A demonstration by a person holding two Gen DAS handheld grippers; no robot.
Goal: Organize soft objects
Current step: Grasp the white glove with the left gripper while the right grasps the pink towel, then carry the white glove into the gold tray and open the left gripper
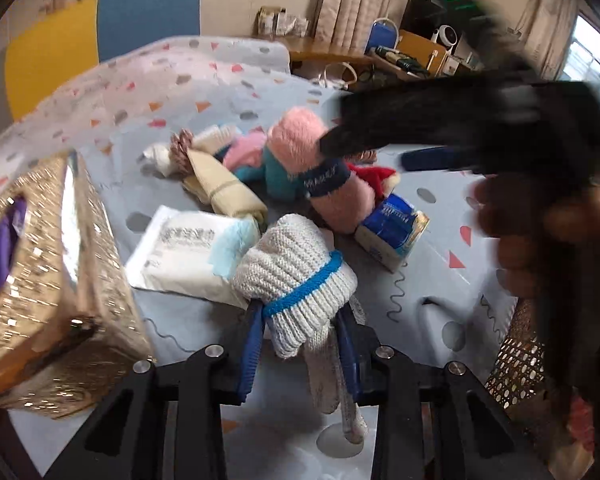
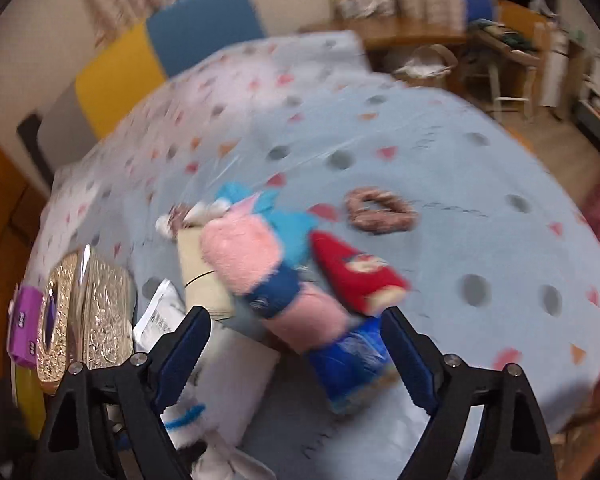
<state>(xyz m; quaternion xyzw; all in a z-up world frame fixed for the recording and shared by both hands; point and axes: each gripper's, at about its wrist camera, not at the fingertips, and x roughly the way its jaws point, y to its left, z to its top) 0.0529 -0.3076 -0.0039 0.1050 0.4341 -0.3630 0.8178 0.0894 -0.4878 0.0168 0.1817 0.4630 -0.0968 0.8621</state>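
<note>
My left gripper (image 1: 300, 320) is shut on a white knit glove (image 1: 296, 276) with a blue stripe; the glove's fingers hang below the blue pads. A pile of soft things lies beyond it on the bed: a pink fluffy roll with a navy band (image 1: 332, 188), a red plush piece (image 1: 374, 178), a beige folded cloth (image 1: 220, 188) and a teal and pink toy (image 1: 260, 160). My right gripper (image 2: 296, 320) stands open, low over the pink roll (image 2: 300, 304) and a blue tissue pack (image 2: 352, 364), its pads clear of both. It shows blurred in the left wrist view.
A gold tissue box (image 1: 40, 280) stands at the left, a white wipes pack (image 1: 188, 252) beside it. A pink scrunchie (image 2: 380, 210) lies apart on the blue patterned bedspread (image 2: 440, 160). A woven basket (image 1: 520, 368) sits at the right, below a hand (image 1: 540, 232).
</note>
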